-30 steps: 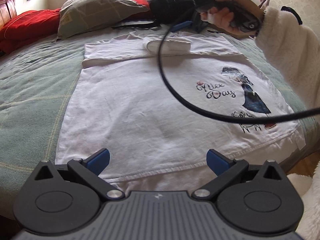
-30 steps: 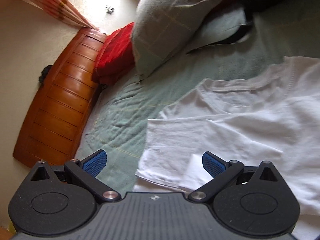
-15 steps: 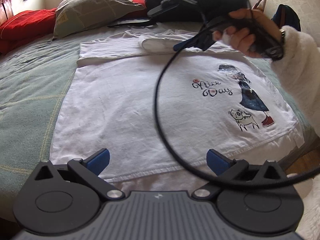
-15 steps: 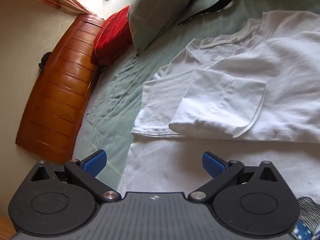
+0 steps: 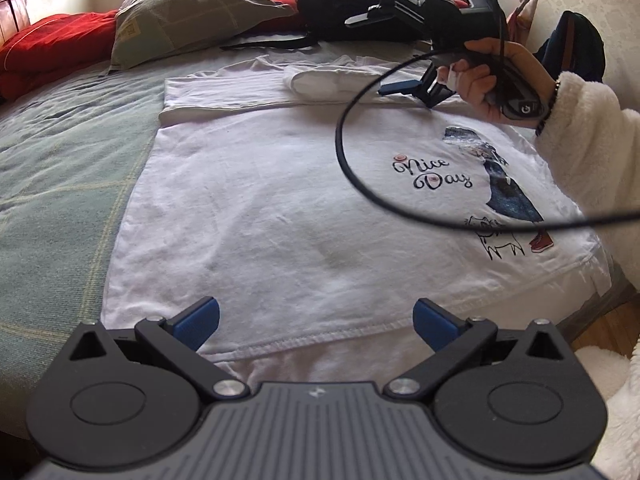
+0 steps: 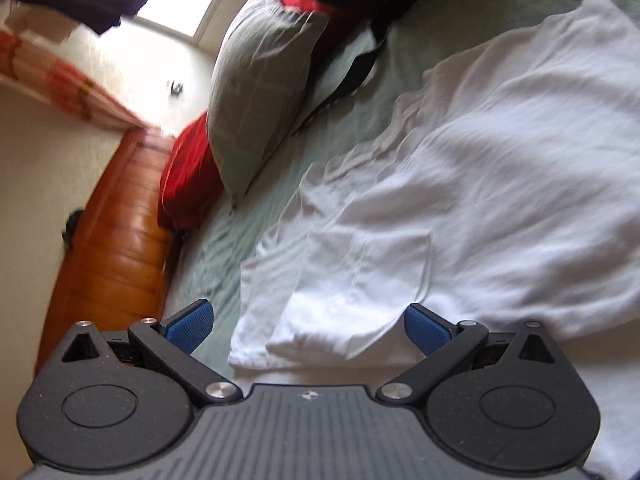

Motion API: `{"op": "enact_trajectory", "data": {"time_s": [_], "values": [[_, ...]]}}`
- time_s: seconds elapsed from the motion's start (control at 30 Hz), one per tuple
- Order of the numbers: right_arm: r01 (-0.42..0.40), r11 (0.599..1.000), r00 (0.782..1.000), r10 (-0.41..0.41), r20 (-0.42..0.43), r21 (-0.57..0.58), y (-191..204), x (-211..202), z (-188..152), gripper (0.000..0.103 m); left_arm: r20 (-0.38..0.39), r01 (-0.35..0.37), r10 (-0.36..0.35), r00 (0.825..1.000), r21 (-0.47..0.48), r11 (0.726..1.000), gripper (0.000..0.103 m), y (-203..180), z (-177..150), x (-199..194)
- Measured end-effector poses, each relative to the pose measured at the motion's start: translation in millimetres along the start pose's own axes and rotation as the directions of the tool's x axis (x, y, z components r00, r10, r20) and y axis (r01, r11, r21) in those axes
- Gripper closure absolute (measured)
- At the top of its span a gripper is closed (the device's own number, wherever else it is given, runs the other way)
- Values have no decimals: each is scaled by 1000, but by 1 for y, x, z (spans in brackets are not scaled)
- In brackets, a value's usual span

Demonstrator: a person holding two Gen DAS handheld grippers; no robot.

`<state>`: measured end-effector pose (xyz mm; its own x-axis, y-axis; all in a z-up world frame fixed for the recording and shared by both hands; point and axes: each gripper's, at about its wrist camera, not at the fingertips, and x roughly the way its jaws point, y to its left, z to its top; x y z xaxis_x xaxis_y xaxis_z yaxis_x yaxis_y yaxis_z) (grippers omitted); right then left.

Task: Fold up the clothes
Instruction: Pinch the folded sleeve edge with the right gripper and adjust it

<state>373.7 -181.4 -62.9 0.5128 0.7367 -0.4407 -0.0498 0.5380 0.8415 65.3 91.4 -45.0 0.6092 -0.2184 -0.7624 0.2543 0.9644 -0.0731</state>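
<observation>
The white T-shirt [image 5: 280, 208] lies spread flat on the bed [image 5: 60, 184], print side up, so its edges can be reached for folding. One sleeve [image 6: 352, 280] is already folded inward over the shoulder area. The left claw [image 5: 316, 320] hangs just above the near hem with its jaws wide apart and nothing between them, probably placed to take that hem. The right claw [image 6: 306, 326], held by a hand [image 5: 488, 84] in a fleecy sleeve, hovers over the folded sleeve, also wide open and empty; it looks free to choose its next grip. Its cable [image 5: 360, 176] loops above the print. A grey pillow [image 5: 192, 12] sits well clear at the bed's head
</observation>
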Motion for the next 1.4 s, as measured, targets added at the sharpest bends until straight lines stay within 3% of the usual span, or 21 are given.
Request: {"op": "enact_trajectory", "data": {"time_s": [0.23,0.57,0.7,0.8,0.87,1.0,1.17,1.27,1.4], "values": [[10,1000,999,-9,-31,27,-6,4,1,0,-6,-4,4,1000,-3,1000,1,1,0,2],[171,982,983,-175,-47,-79,11,33,33,0,-15,-12,12,1000,-8,1000,1,2,1,3],[245,950,964,-259,-52,-193,24,43,36,0,-17,-16,16,1000,-10,1000,1,2,1,3],[261,937,951,-291,-105,-234,27,48,35,0,-18,-18,17,1000,-12,1000,1,3,2,4],[235,944,948,-275,-158,-233,29,46,35,0,-19,-17,17,1000,-12,1000,1,4,3,5],[89,968,968,-139,-207,-236,36,38,35,0,-19,-13,12,1000,-10,1000,1,4,4,7],[119,967,965,-166,-205,-225,15,39,40,0,-20,-12,12,1000,-10,1000,1,6,5,8],[61,978,976,-101,-195,-198,3,32,45,1,-25,-17,17,1000,-13,1000,1,7,5,9],[78,965,978,-123,-170,-249,6,34,44,7,-25,-16,16,1000,-12,1000,1,7,6,10]]}}
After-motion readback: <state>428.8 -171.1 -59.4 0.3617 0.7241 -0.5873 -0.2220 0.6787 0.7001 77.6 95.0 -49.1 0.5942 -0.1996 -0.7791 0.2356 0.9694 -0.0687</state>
